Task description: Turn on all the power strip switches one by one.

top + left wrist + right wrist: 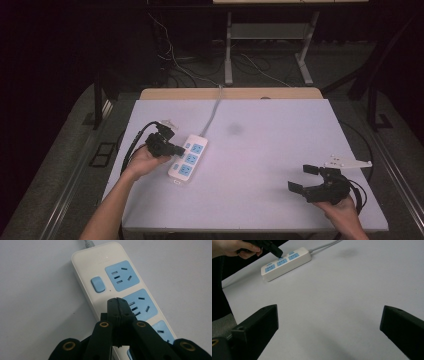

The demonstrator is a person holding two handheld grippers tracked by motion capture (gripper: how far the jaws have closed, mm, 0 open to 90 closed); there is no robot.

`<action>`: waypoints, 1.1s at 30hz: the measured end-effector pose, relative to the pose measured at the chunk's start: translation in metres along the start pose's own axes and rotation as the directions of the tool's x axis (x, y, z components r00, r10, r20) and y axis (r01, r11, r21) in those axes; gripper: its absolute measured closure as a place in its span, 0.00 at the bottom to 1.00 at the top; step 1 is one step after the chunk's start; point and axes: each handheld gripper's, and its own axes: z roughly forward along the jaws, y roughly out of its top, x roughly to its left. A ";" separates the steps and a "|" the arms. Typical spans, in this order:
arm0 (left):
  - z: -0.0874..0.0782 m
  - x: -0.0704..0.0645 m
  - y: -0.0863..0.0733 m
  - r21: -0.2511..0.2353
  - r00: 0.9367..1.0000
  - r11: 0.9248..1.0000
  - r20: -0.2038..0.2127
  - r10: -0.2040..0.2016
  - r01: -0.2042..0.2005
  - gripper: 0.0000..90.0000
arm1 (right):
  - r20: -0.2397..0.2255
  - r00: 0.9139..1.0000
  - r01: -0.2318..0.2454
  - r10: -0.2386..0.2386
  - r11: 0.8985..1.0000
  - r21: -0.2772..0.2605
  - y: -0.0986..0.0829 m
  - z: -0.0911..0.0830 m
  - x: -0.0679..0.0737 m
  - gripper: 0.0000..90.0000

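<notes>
Lying on table (280,150): one power strip (188,158), three sockets.

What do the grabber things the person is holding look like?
Each hand-held gripper is black, with two flat, blocky jaws. The left hand-held gripper has brass-coloured rings at its joints and a thick black cable trailing from it. The right hand-held gripper carries a grey three-cornered plate dotted with small holes. The forearms are bare, with no sleeves.

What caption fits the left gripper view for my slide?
Left tool, jaws shut, poised over white power strip near its blue switch.
</notes>
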 end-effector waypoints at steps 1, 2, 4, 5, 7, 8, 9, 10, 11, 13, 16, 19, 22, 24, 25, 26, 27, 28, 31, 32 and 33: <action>0.000 0.000 0.000 0.002 1.000 1.000 0.000 0.002 -0.002 0.99 | 0.000 1.000 0.000 0.000 1.000 0.000 0.000 0.000 0.000 0.02; 0.000 0.000 0.000 0.001 1.000 1.000 0.000 0.001 -0.001 0.99 | 0.000 1.000 -0.001 0.001 1.000 0.000 0.000 0.000 0.000 0.02; 0.000 0.000 0.000 0.003 1.000 1.000 0.001 0.001 -0.001 1.00 | -0.001 1.000 -0.001 0.001 1.000 0.000 0.000 0.000 0.000 0.02; 0.000 0.000 0.000 0.003 1.000 1.000 0.000 0.000 0.000 1.00 | 0.000 1.000 -0.001 0.001 1.000 0.001 0.000 0.000 0.000 0.02; 0.000 0.000 0.000 0.002 1.000 1.000 0.000 0.002 -0.002 1.00 | 0.000 1.000 -0.001 0.001 1.000 0.001 0.000 0.000 0.000 0.02; 0.000 0.000 0.000 0.002 1.000 1.000 0.000 0.001 -0.001 1.00 | 0.000 1.000 -0.001 0.001 1.000 0.001 0.000 0.000 0.000 0.02; 0.000 0.000 0.000 0.003 1.000 1.000 0.000 0.002 -0.002 1.00 | 0.000 1.000 -0.001 0.001 1.000 0.001 0.000 0.000 0.000 0.02; 0.000 0.000 0.000 0.002 1.000 1.000 0.000 0.002 -0.002 1.00 | 0.000 1.000 0.000 0.000 1.000 0.001 0.000 0.000 0.000 0.02; 0.000 0.000 0.000 0.004 1.000 1.000 -0.002 0.003 -0.003 1.00 | 0.000 1.000 0.000 0.000 1.000 0.001 0.000 0.000 0.000 0.02; 0.000 -0.001 0.000 0.006 1.000 1.000 -0.004 0.003 -0.003 1.00 | 0.000 1.000 0.001 -0.001 1.000 0.000 0.000 0.000 0.000 0.02; 0.001 0.000 0.000 0.007 1.000 1.000 -0.001 0.002 -0.002 1.00 | 0.000 1.000 0.001 -0.001 1.000 0.001 0.000 0.000 0.000 0.02; 0.002 0.001 0.000 0.007 1.000 1.000 0.006 -0.004 0.004 1.00 | 0.000 1.000 0.002 -0.002 1.000 0.001 0.000 0.000 0.000 0.02; 0.002 0.002 -0.001 0.008 1.000 1.000 0.012 -0.012 0.012 1.00 | 0.000 1.000 0.005 -0.005 1.000 0.003 0.000 -0.001 0.000 0.02; 0.002 0.002 -0.001 0.009 1.000 1.000 0.011 -0.012 0.012 1.00 | 0.001 1.000 0.003 -0.003 1.000 0.002 0.000 -0.001 0.000 0.02; 0.002 0.001 -0.001 0.010 1.000 1.000 0.008 -0.011 0.010 1.00 | 0.002 1.000 0.003 -0.003 1.000 0.001 -0.001 -0.002 -0.001 0.02; 0.003 0.001 -0.001 0.013 1.000 1.000 0.005 -0.006 0.006 1.00 | 0.003 1.000 0.004 -0.004 1.000 0.000 -0.001 -0.002 -0.002 0.02; 0.003 0.000 0.000 0.017 1.000 1.000 0.001 -0.001 0.001 1.00 | 0.004 1.000 0.004 -0.004 1.000 0.000 -0.001 -0.002 -0.002 0.02; 0.003 0.000 0.000 0.018 1.000 1.000 0.003 -0.006 0.006 1.00 | 0.008 1.000 0.005 -0.005 1.000 0.003 -0.001 -0.003 -0.002 0.02; 0.003 0.001 0.000 0.017 1.000 1.000 0.008 -0.015 0.015 1.00 | 0.012 1.000 0.006 -0.006 1.000 0.006 -0.001 -0.003 -0.002 0.02; 0.003 0.002 -0.001 0.016 1.000 1.000 0.010 -0.014 0.014 1.00 | 0.011 1.000 0.006 -0.006 1.000 0.005 -0.001 -0.003 -0.002 0.02; 0.004 0.002 -0.001 0.017 1.000 1.000 0.010 -0.015 0.015 1.00 | 0.011 1.000 0.006 -0.006 1.000 0.005 -0.001 -0.003 -0.002 0.02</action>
